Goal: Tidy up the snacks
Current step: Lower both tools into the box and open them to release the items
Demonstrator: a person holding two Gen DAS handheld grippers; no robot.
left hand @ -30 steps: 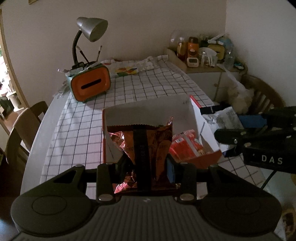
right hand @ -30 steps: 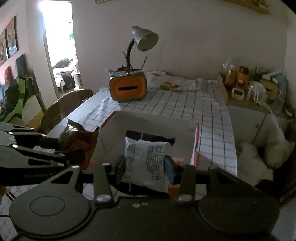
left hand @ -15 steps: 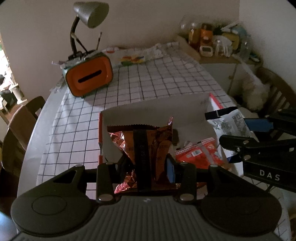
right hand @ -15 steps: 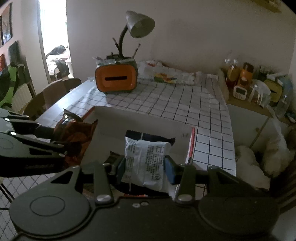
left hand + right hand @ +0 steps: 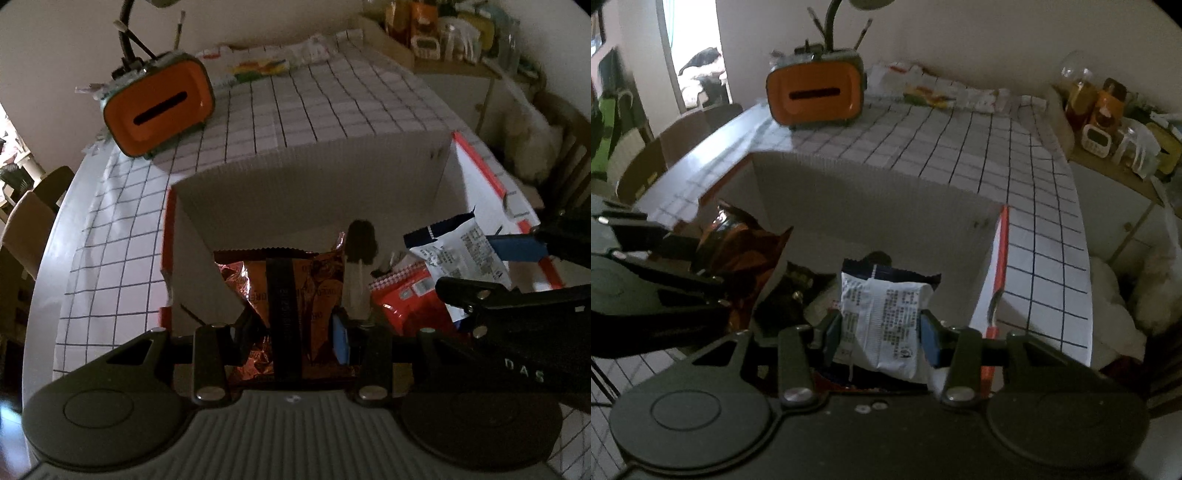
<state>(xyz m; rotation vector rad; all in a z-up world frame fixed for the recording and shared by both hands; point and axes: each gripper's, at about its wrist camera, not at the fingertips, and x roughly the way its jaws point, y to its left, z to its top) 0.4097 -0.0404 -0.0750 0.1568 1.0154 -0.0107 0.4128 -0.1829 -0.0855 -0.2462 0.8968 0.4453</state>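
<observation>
Gripper on the left (image 5: 291, 325) pinches a shiny orange-brown snack bag (image 5: 291, 295) by its lower part. The bag stands upright between the pads, long axis running up and away from the camera, crimped top edge pointing toward the far side. It hangs over the near left part of an open white cardboard box (image 5: 306, 184) with red outer edges, which sits on the surface (image 5: 122, 266) under a white cloth with a dark grid.

Inside the box, just right of that bag, a dark item with a pale lower part (image 5: 360, 258) stands on end; it is too dim to tell what it is. Right of it a red packet (image 5: 406, 295) lies on the box floor, tilted, with its toothed edge toward the far left.

Further right, the right gripper (image 5: 881, 332) is closed on a white snack pack (image 5: 886, 317) with a dark blue top strip. The pads press both of its sides. The pack is also upright, long axis pointing away from the camera and the blue sealed end toward the far wall of the box. It hangs over the near right part of the box, close to the right wall.

On the far left of the surface stands an orange tissue holder (image 5: 159, 107) with a dark slot, tilted in the left view, with a lamp stem (image 5: 127, 33) rising behind it. A cluttered side shelf with bottles (image 5: 1108, 110) stands at the far right.
</observation>
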